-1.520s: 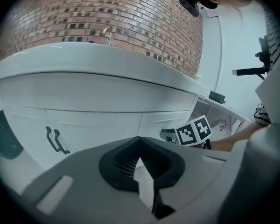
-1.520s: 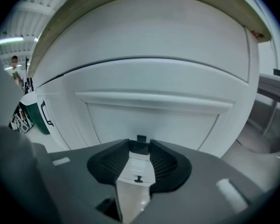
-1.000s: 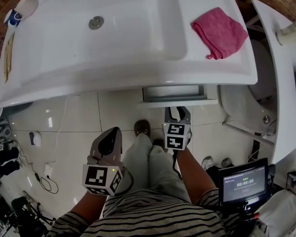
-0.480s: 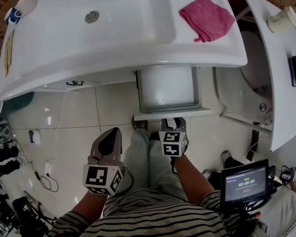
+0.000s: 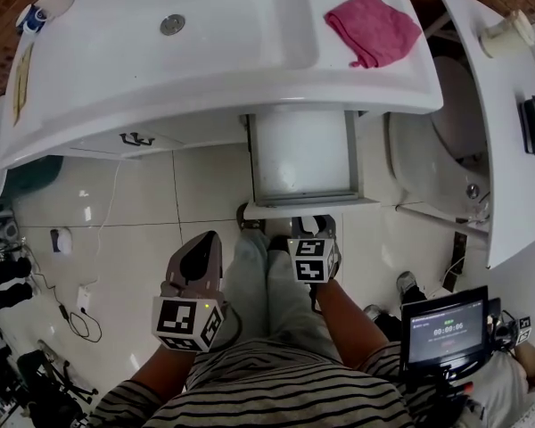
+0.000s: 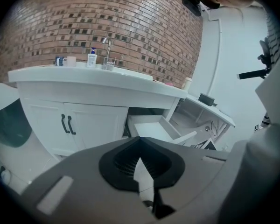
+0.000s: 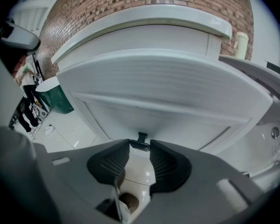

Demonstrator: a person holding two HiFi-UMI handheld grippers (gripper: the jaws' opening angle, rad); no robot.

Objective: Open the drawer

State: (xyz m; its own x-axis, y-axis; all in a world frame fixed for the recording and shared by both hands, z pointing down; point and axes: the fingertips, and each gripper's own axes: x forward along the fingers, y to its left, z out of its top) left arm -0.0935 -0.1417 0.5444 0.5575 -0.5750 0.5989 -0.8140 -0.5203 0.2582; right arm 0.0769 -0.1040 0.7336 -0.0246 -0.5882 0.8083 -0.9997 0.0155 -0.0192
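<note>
The white drawer stands pulled far out from under the washbasin counter, its inside bare. My right gripper is at the drawer's front edge. In the right gripper view its jaws close on the small black drawer handle, with the wide white drawer front above. My left gripper hangs apart over the floor tiles, left of the person's legs. Its jaws meet at the tips with nothing between them. The open drawer shows ahead to the right in the left gripper view.
A pink cloth lies on the counter right of the sink basin. Left of the drawer are cabinet doors with black handles. A toilet and a white ledge stand at the right, and a small screen is near my right elbow.
The drawer has slid out toward the person, from a narrow opening to wide open, with my right gripper moving back along with its front. My left gripper has barely shifted.
</note>
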